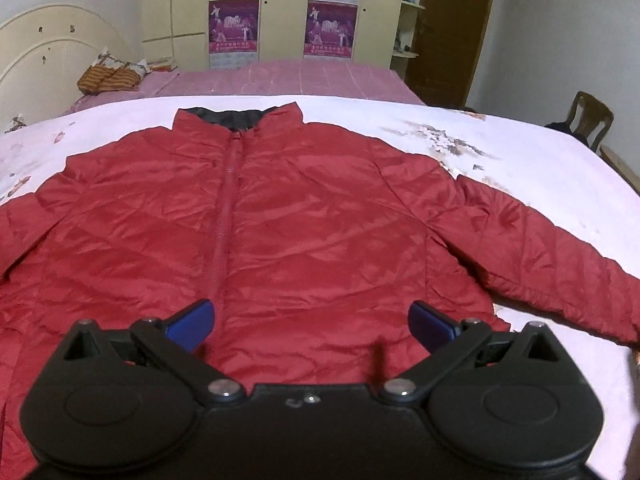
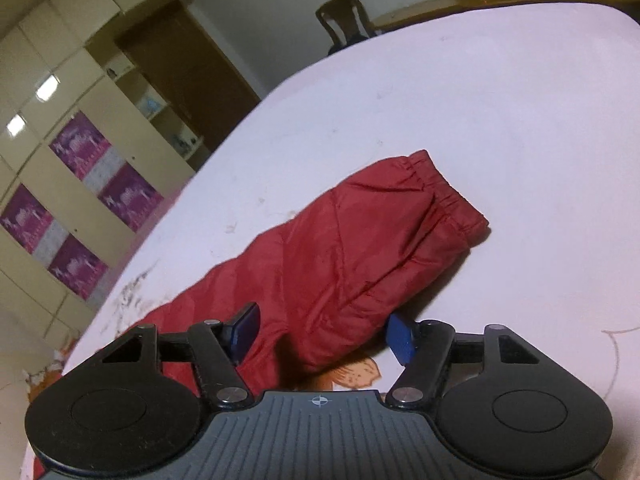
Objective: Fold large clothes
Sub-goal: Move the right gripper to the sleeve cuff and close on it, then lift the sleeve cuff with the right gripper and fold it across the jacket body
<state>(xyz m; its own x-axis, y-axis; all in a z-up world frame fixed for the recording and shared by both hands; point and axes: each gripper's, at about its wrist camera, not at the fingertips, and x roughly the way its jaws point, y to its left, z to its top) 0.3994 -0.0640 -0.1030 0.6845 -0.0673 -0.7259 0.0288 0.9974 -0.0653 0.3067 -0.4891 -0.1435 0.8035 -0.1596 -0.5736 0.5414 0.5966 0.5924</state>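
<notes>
A red quilted jacket lies flat and face up on the white sheet, zipped, collar at the far side, sleeves spread out. My left gripper is open above the jacket's lower hem, its blue pads apart and empty. In the right wrist view the jacket's right sleeve runs away from me, its elastic cuff at the far end. My right gripper is open, with its jaws on either side of the sleeve, which lies between the blue pads.
The bed's pink cover lies beyond the white sheet, with a headboard and a striped pillow at far left. A wardrobe, a brown door and a wooden chair stand behind.
</notes>
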